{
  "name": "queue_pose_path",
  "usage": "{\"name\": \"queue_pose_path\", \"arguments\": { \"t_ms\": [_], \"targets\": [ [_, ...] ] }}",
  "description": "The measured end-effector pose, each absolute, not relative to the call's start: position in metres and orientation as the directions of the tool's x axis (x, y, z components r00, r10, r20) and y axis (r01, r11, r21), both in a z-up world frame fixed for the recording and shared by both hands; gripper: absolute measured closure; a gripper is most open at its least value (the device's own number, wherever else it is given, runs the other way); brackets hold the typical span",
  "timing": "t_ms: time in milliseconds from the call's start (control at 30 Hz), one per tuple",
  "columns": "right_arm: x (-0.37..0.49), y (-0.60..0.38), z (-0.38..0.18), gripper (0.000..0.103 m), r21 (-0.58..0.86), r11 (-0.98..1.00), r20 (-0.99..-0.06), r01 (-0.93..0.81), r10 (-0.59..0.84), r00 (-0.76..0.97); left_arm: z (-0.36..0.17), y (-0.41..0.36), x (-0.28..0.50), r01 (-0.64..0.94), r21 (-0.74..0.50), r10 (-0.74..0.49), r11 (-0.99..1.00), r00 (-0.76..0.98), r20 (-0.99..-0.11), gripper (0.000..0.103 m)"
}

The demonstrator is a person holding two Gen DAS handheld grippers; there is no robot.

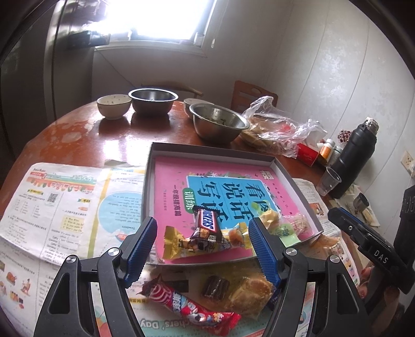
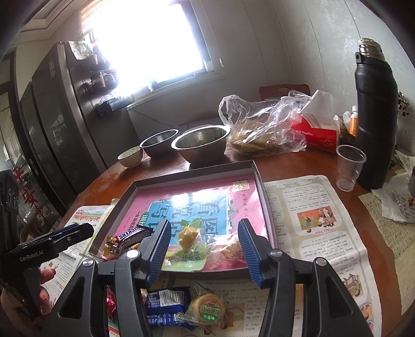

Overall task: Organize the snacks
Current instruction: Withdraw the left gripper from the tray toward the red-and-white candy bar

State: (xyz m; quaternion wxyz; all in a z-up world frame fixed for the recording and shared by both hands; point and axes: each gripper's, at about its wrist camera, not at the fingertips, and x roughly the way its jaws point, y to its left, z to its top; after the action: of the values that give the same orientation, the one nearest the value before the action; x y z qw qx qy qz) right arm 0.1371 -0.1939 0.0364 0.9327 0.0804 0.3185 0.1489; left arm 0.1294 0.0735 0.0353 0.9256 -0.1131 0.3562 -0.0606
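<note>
Sitting under a bright window [image 1: 155,18]: round reddish table [image 1: 85,134], newspapers [image 1: 52,207] spreading across its near half. Resting on these, a shallow grey tray [image 1: 220,153] lined with a pink book. Standing beyond: steel bowls [image 1: 219,121], bagged bread [image 2: 262,129], black flask [image 2: 376,116], plastic cup [image 2: 348,168].

Lying in the tray's near end: Snickers bar [image 1: 207,223] among other snacks; more wrapped snacks [image 1: 192,306] lying just outside.

Hovering, spread wide, gripping nothing: left gripper [image 1: 202,248], right gripper [image 2: 205,248].
</note>
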Motion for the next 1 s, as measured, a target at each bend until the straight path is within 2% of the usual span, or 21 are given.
{"name": "queue_pose_path", "arguments": {
  "t_ms": [533, 1000],
  "targets": [
    [0.112, -0.201, 0.026, 0.049, 0.258, 0.937, -0.591, -0.237, 0.347, 0.728, 0.023, 0.090, 0.102, -0.047, -0.242, -0.141, 0.969, 0.701, -0.699, 0.028],
    [0.100, -0.203, 0.010, 0.049, 0.262, 0.936, -0.632, -0.237, 0.352, 0.691, -0.009, 0.095, 0.088, -0.087, -0.264, -0.154, 0.961, 0.622, -0.767, 0.028]
  ]
}}
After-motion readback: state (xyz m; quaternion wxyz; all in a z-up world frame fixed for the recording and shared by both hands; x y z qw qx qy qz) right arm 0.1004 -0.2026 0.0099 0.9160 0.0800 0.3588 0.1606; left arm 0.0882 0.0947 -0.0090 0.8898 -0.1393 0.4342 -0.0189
